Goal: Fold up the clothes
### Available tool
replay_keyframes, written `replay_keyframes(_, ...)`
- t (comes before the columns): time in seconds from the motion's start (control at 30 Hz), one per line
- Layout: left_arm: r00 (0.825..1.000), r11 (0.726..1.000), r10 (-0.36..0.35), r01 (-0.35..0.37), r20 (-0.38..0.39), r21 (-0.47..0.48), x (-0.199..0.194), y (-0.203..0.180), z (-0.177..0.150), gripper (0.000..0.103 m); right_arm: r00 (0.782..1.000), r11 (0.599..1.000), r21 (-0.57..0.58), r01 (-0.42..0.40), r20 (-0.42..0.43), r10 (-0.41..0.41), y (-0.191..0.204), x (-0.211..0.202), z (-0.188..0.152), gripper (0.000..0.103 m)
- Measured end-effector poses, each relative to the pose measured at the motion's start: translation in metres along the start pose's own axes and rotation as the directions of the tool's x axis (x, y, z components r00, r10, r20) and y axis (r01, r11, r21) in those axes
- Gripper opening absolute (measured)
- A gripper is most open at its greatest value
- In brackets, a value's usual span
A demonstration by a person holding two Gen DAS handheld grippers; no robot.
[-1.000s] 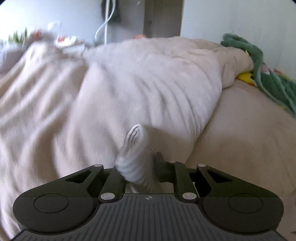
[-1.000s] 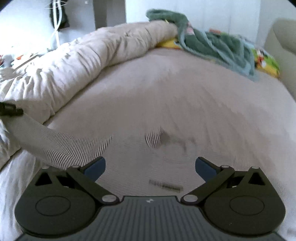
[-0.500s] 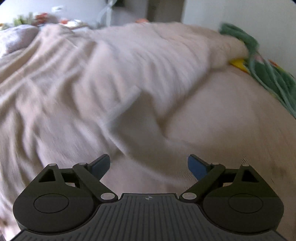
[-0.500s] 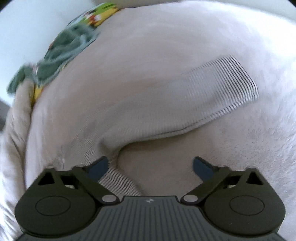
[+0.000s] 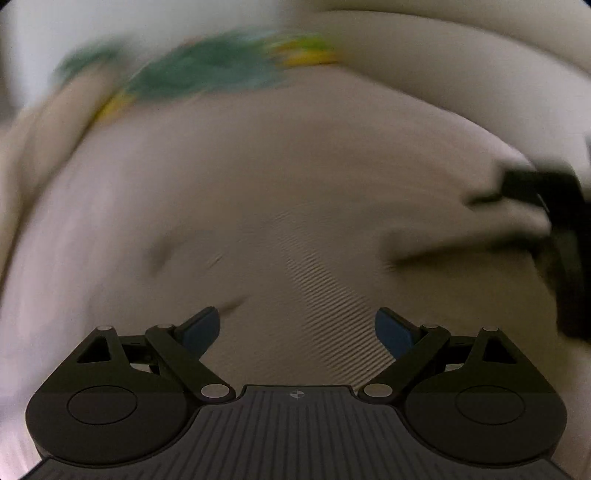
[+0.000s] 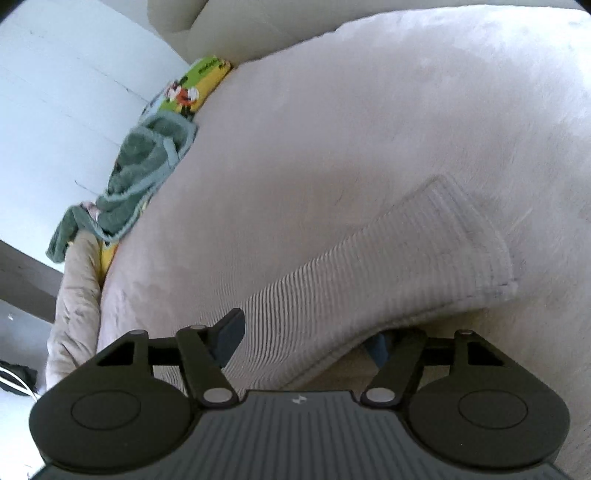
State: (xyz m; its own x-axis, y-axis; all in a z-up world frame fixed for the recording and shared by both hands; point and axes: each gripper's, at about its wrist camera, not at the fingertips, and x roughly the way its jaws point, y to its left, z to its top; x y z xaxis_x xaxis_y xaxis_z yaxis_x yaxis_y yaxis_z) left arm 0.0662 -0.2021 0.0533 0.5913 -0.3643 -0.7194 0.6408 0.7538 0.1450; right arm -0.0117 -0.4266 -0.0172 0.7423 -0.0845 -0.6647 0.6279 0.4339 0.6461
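Note:
A finely striped grey-and-white garment (image 6: 406,258) lies flat on the beige bed sheet (image 6: 332,129), its long sleeve-like part running from upper right down to my right gripper (image 6: 304,339). That gripper's jaws are closing with the cloth between them. One fingertip (image 6: 229,332) stands at the cloth's left edge and the other is partly hidden under its raised lower edge. The left wrist view is blurred by motion. There my left gripper (image 5: 297,328) is open over the striped cloth (image 5: 332,295), holding nothing. The right gripper (image 5: 546,221) shows as a dark shape at the right.
A crumpled green towel (image 6: 147,166) and a cartoon-print cloth (image 6: 192,88) lie at the bed's far edge by the wall. A bunched beige duvet (image 6: 77,295) runs along the left side. A pale cushion (image 6: 240,22) stands behind the bed.
My left gripper let go of the striped cloth, opened wide and swung across the bed. My right gripper rolled, came down onto the sleeve, and its jaws narrowed around it.

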Motion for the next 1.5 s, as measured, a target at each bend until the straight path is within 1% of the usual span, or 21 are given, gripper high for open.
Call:
replay_keyframes(0.13,0.998,0.972,-0.046,0.034,0.049,0.234,0.032,-0.064,0.014,0.095,1.000,0.998,0.056,0.020,0.003,-0.020,-0.030,-0.013,0.013,0.069)
replay_keyframes(0.27,0.994,0.901,-0.031,-0.019,0.107,0.434,0.071,-0.117,0.021,0.094,1.000,1.000,0.000,0.021,-0.018,-0.021,-0.035,-0.014,0.022,0.055)
replay_keyframes(0.33,0.993,0.849,-0.022,-0.041,0.113,0.526,0.091,-0.136,0.023,0.073,0.999,0.998,-0.054,0.022,-0.025,-0.023,-0.029,-0.017,0.027,0.034)
replay_keyframes(0.37,0.994,0.832,-0.020,-0.045,0.111,0.554,0.098,-0.143,0.025,0.062,1.000,0.997,-0.071,0.005,-0.029,-0.007,-0.027,-0.018,0.030,0.030)
replay_keyframes(0.43,0.992,0.816,-0.032,-0.042,0.119,0.576,0.106,-0.146,0.025,0.059,0.999,0.994,-0.103,-0.028,-0.022,0.026,-0.020,-0.028,0.035,0.022)
replay_keyframes(0.47,0.991,0.811,-0.039,-0.042,0.125,0.584,0.107,-0.149,0.027,0.043,0.999,0.991,-0.125,-0.041,-0.016,0.039,-0.015,-0.033,0.038,0.021)
replay_keyframes(0.5,0.991,0.817,-0.038,-0.042,0.128,0.574,0.106,-0.149,0.030,0.015,0.998,0.987,-0.149,-0.057,-0.015,0.056,-0.008,-0.037,0.039,0.019)
replay_keyframes(0.53,0.991,0.829,-0.034,-0.043,0.128,0.558,0.105,-0.147,0.033,0.011,0.997,0.982,-0.170,-0.076,-0.017,0.075,0.000,-0.041,0.041,0.016)
replay_keyframes(0.7,0.986,0.928,0.001,-0.064,0.167,0.368,0.066,-0.094,0.056,0.012,0.976,0.926,-0.307,-0.219,-0.055,0.212,0.067,-0.057,0.037,0.016)
replay_keyframes(0.8,0.982,0.984,0.073,-0.099,0.172,0.146,0.036,-0.034,0.065,0.012,0.935,0.827,-0.437,-0.353,-0.134,0.328,0.133,-0.057,0.016,0.015)
replay_keyframes(0.9,0.982,0.987,0.149,-0.140,0.112,-0.086,0.020,0.024,0.058,0.012,0.875,0.680,-0.553,-0.481,-0.261,0.407,0.200,-0.047,-0.022,0.015)
replay_keyframes(0.97,0.986,0.954,0.167,-0.156,0.020,-0.258,0.017,0.064,0.035,0.012,0.827,0.577,-0.595,-0.560,-0.359,0.432,0.240,-0.039,-0.050,0.016)
replay_keyframes(1.0,0.986,0.925,0.166,-0.166,-0.029,-0.342,0.016,0.084,0.023,0.017,0.812,0.549,-0.599,-0.582,-0.393,0.433,0.251,-0.036,-0.062,0.022)
replay_keyframes(1.07,0.987,0.834,0.108,-0.157,-0.122,-0.529,0.018,0.122,-0.010,0.034,0.792,0.514,-0.603,-0.610,-0.436,0.428,0.269,-0.030,-0.080,0.040)
replay_keyframes(1.1,0.986,0.773,0.074,-0.153,-0.152,-0.616,0.018,0.139,-0.029,0.046,0.793,0.510,-0.608,-0.608,-0.441,0.420,0.272,-0.029,-0.086,0.052)
replay_keyframes(1.13,0.986,0.717,0.048,-0.145,-0.160,-0.682,0.017,0.153,-0.044,0.050,0.801,0.509,-0.619,-0.598,-0.440,0.406,0.273,-0.028,-0.091,0.058)
replay_keyframes(1.2,0.988,0.614,0.011,-0.127,-0.152,-0.779,0.015,0.177,-0.067,0.056,0.839,0.513,-0.664,-0.545,-0.425,0.341,0.269,-0.023,-0.102,0.061)
replay_keyframes(1.27,0.992,0.586,0.002,-0.106,-0.130,-0.804,0.008,0.186,-0.080,0.060,0.891,0.506,-0.734,-0.453,-0.388,0.235,0.259,-0.017,-0.114,0.061)
replay_keyframes(1.33,0.995,0.612,-0.012,-0.071,-0.099,-0.788,0.009,0.190,-0.080,0.068,0.934,0.481,-0.803,-0.351,-0.333,0.127,0.246,-0.012,-0.128,0.061)
replay_keyframes(1.4,0.995,0.698,0.017,-0.082,-0.098,-0.712,0.009,0.185,-0.073,0.077,0.959,0.455,-0.848,-0.272,-0.277,0.057,0.234,-0.013,-0.141,0.061)
replay_keyframes(1.5,0.996,0.824,0.052,-0.081,-0.068,-0.561,0.016,0.175,-0.056,0.080,0.976,0.479,-0.856,-0.196,-0.218,0.010,0.218,-0.013,-0.146,0.065)
